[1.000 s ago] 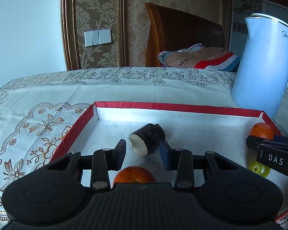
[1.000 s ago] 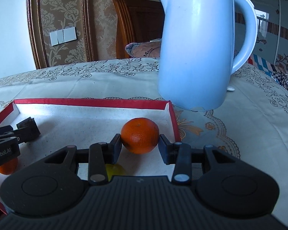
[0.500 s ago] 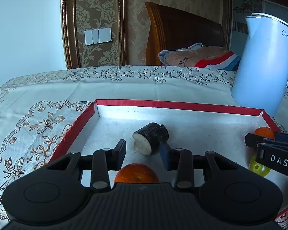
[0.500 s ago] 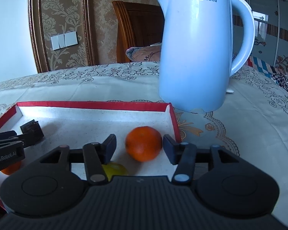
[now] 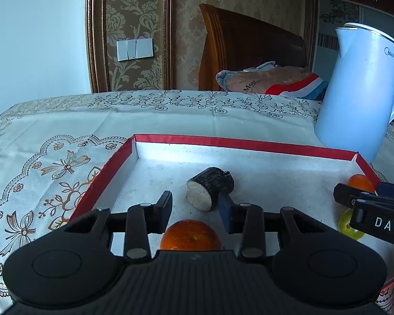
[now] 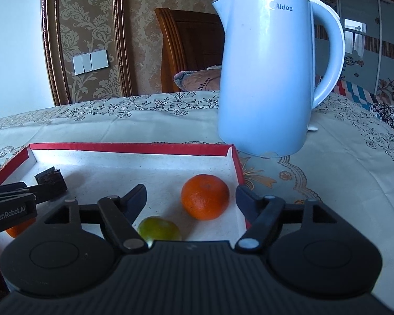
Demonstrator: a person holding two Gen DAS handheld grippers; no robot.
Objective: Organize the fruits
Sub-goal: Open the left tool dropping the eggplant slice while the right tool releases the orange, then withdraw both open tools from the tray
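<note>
A shallow white tray with a red rim (image 5: 223,141) (image 6: 131,147) lies on the tablecloth. In it are a dark stub with a white cut end (image 5: 210,191) (image 6: 50,181), a green fruit (image 6: 159,228) (image 5: 346,225) and two oranges. One orange (image 6: 205,197) (image 5: 361,182) rests on the tray floor by the right wall, between my right gripper's (image 6: 191,198) opening jaws, which do not touch it. The other orange (image 5: 190,235) (image 6: 15,229) lies under my left gripper (image 5: 195,207), which stands narrowly open just short of the stub, holding nothing.
A pale blue kettle (image 6: 265,78) (image 5: 359,92) stands on the cloth just beyond the tray's far right corner. A wooden chair (image 5: 249,52) with a folded cloth on it stands behind the table. The patterned tablecloth (image 5: 52,170) spreads left of the tray.
My right gripper's jaws have spread apart and let go of the orange, which now sits on the tray floor. The left gripper and the stub have kept still.
</note>
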